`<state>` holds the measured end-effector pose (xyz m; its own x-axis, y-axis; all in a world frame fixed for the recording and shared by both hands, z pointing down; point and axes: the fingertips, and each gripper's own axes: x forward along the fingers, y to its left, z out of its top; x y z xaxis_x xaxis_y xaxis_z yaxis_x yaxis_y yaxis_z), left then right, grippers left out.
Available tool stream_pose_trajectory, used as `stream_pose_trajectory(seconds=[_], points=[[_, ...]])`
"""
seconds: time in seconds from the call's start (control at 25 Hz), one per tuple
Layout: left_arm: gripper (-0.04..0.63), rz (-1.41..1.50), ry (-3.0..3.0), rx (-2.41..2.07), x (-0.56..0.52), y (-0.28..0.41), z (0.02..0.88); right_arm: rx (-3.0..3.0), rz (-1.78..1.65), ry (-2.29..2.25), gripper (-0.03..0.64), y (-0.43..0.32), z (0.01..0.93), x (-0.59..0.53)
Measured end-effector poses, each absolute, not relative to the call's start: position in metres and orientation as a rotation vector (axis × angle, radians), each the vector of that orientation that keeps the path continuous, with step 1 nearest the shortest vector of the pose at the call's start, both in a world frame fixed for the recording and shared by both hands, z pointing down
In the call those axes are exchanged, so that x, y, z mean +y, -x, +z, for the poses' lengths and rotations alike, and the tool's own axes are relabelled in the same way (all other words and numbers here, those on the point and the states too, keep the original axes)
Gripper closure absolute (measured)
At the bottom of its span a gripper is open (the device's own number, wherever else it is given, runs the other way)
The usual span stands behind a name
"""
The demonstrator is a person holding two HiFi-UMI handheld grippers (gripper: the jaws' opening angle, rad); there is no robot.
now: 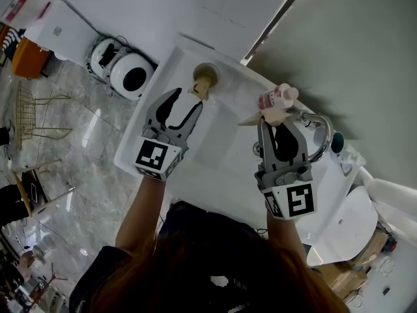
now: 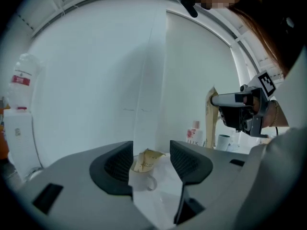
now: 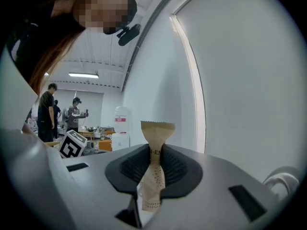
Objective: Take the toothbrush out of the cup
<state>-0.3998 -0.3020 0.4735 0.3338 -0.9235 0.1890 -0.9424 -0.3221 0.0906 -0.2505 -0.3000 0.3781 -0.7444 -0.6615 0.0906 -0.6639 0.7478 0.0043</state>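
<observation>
A white cup (image 1: pixel 210 71) stands on the white counter (image 1: pixel 221 168) near its far edge, with a beige paper packet (image 1: pixel 200 87) sticking out of it. My left gripper (image 1: pixel 187 98) is just short of the cup, jaws open and nothing between the pads. In the left gripper view the cup (image 2: pixel 144 180) and its packet (image 2: pixel 147 159) show beyond the open gripper (image 2: pixel 151 150). My right gripper (image 1: pixel 273 121) is shut on a paper-wrapped toothbrush (image 1: pixel 259 117), held upright between the pads (image 3: pixel 154 171) and apart from the cup.
A pink-and-white bottle (image 1: pixel 279 96) and a chrome tap (image 1: pixel 320 133) stand at the counter's right, beside a white basin (image 1: pixel 355 222). A round white appliance (image 1: pixel 128 75) sits on the floor to the left. Several people stand far off in the right gripper view.
</observation>
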Motion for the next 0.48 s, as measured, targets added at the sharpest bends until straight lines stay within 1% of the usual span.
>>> stream_pose_trajectory(seconds=[0.12, 0.28, 0.48], points=[[0.341, 0.228, -2.467, -1.677, -0.313, 0.392, 0.486, -2.848, 0.048, -1.074, 0.537, 0.252, 0.385, -0.307], [0.331, 0.285, -2.482, -1.658, -0.324, 0.387, 0.502, -2.836, 0.062, -1.073, 0.537, 0.252, 0.392, -0.313], [0.331, 0.274, -2.449, -1.666, -0.343, 0.382, 0.517, -2.82, 0.073, -1.082, 0.537, 0.249, 0.397, -0.319]])
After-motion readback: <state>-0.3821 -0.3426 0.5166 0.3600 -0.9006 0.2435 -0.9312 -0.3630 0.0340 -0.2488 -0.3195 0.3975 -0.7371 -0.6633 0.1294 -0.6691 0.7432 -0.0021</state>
